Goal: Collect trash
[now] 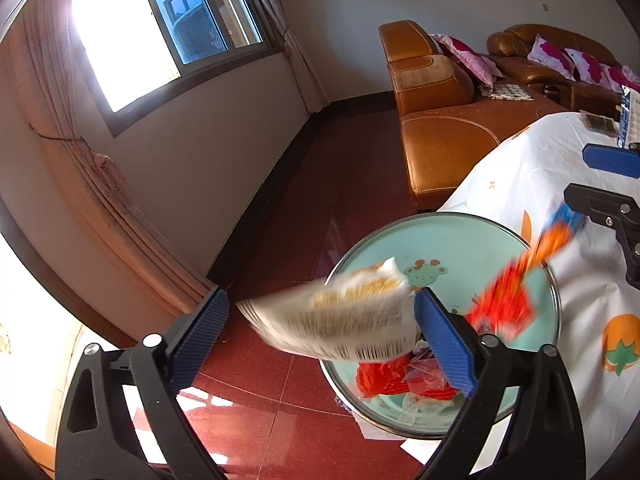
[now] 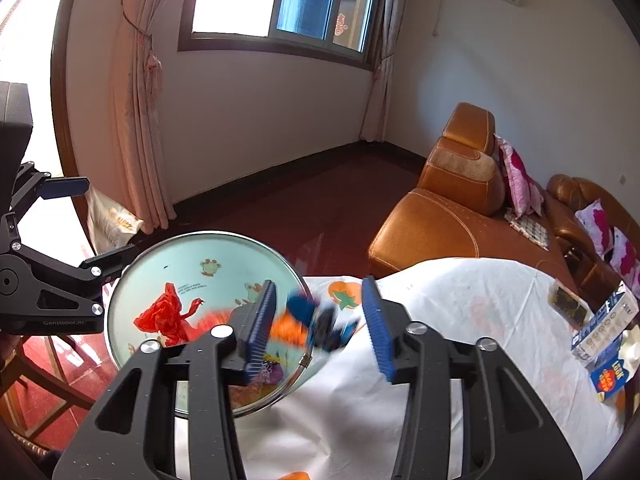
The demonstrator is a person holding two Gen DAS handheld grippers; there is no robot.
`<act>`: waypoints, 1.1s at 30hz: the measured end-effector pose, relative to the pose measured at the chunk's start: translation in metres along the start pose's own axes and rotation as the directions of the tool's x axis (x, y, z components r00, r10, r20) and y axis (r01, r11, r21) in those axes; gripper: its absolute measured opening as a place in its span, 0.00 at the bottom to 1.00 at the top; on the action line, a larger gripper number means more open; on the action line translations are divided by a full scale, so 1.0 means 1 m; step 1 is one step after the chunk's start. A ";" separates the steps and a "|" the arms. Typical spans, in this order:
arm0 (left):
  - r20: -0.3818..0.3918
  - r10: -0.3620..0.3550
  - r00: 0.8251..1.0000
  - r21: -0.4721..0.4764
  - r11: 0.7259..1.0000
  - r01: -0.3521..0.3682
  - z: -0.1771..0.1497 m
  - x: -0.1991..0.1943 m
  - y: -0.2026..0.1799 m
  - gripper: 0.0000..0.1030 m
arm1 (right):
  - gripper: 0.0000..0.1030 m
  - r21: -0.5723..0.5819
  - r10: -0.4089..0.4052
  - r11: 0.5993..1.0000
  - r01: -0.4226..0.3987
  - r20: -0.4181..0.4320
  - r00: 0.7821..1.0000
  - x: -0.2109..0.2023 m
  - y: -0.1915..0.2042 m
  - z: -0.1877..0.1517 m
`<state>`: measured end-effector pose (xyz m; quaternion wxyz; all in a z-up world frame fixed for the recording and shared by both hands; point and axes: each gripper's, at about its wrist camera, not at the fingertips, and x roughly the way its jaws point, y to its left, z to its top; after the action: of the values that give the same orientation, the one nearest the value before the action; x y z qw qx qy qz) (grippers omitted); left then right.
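Both claws poised over the round pale-green bin [image 1: 472, 240], set against the edge of the white-clothed table [image 1: 560, 184]. Left gripper [image 1: 320, 320] spread wide, blurred white wrapper [image 1: 340, 320] loose between the pads, above the bin's near rim. Right gripper [image 2: 320, 320] parted, nothing pinched, blurred orange-blue packet [image 2: 308, 320] loose between the pads at the bin's table-side rim. Red scraps [image 1: 384, 376] down inside the bin. Bare red floor [image 1: 304, 208] open beyond the bin toward the brown sofa [image 1: 440, 136]. Boxes [image 2: 604, 328] far across the table clearest from the right wrist.
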<state>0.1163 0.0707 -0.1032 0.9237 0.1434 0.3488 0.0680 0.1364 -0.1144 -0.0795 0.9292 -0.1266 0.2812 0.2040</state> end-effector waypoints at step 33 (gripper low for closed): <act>0.226 -0.043 0.973 -0.101 0.993 0.068 0.021 -0.087 0.006 0.94 | 0.62 0.225 -0.165 0.965 0.131 0.140 0.976 -0.107 -0.060 -0.022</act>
<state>0.0655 0.0519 -0.0319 0.9649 0.0904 0.2426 0.0443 0.0716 -0.2077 -0.0287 0.9694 -0.0297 0.2168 0.1116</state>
